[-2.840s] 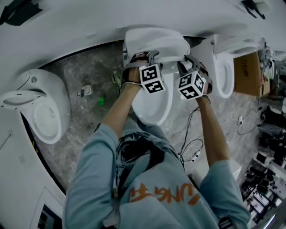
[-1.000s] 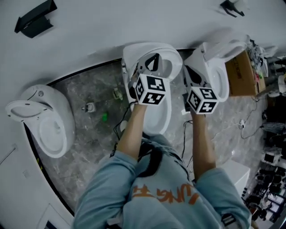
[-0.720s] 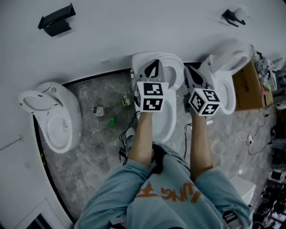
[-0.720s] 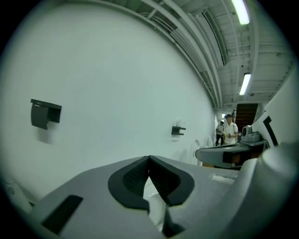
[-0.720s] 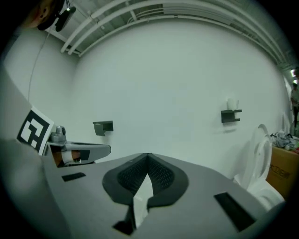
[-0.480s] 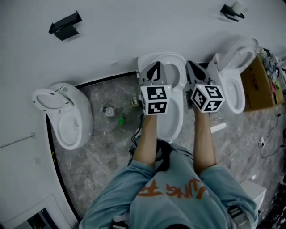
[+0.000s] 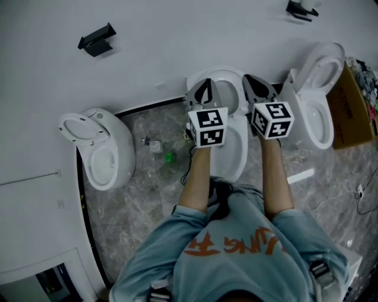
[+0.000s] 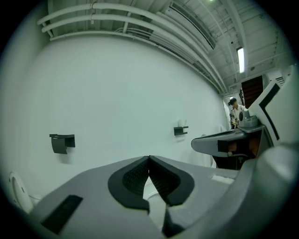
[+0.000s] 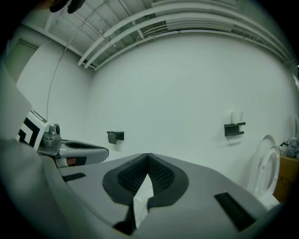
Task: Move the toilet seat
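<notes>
The middle toilet (image 7: 236, 150) stands against the white wall, straight ahead of me. Its white seat and lid (image 7: 227, 79) appear raised against the wall, partly hidden behind my grippers. In front of the raised seat, my left gripper (image 7: 204, 88) (image 8: 149, 161) is held up, shut and empty. Beside it, level with it, my right gripper (image 7: 253, 85) (image 9: 148, 158) is also shut and empty. Both gripper views look over the shut jaws at the bare wall. Neither gripper touches the toilet.
A second toilet (image 7: 103, 156) with its lid up stands at the left, a third toilet (image 7: 316, 100) at the right beside a cardboard box (image 7: 354, 112). Black holders (image 7: 97, 38) (image 7: 298, 9) hang on the wall. A small green object (image 7: 169, 157) and a fitting (image 7: 155, 144) lie on the marble floor.
Both grippers have come off the middle toilet's seat and risen, still shut. The head view has pulled back and up, showing more wall and the left toilet.
</notes>
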The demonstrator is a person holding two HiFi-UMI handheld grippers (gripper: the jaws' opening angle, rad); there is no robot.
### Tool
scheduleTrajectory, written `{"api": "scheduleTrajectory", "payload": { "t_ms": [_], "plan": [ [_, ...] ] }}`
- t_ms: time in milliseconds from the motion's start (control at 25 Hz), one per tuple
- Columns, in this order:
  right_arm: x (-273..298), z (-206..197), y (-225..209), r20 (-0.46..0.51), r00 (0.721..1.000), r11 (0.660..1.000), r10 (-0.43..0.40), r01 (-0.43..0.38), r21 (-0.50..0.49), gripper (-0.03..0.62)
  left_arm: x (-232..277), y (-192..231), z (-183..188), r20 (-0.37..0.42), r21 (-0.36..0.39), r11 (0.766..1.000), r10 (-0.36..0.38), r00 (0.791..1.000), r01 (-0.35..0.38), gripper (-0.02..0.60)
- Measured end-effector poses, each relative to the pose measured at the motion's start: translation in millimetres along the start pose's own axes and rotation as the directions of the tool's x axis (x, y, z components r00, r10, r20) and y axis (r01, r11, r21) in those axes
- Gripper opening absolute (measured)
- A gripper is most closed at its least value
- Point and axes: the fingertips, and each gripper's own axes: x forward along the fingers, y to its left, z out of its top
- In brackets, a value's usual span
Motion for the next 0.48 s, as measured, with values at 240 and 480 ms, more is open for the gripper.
{"api": "scheduleTrajectory", "payload": {
  "t_ms": [240, 480],
  "plan": [
    [-7, 2, 9, 0.003, 0.999, 0.999, 0.038, -0.038, -0.033, -0.002, -13, -1, -7, -0.022, -0.005, 1.0, 0.03, 0.999, -0.03, 0.002],
    [-12, -2, 10, 0.026, 0.997, 0.996, 0.074, -0.072, -0.06, -0.002, -13, -11, -23, -0.05, -0.011, 0.999, 0.035, 0.998, -0.036, 0.002]
  ]
}}
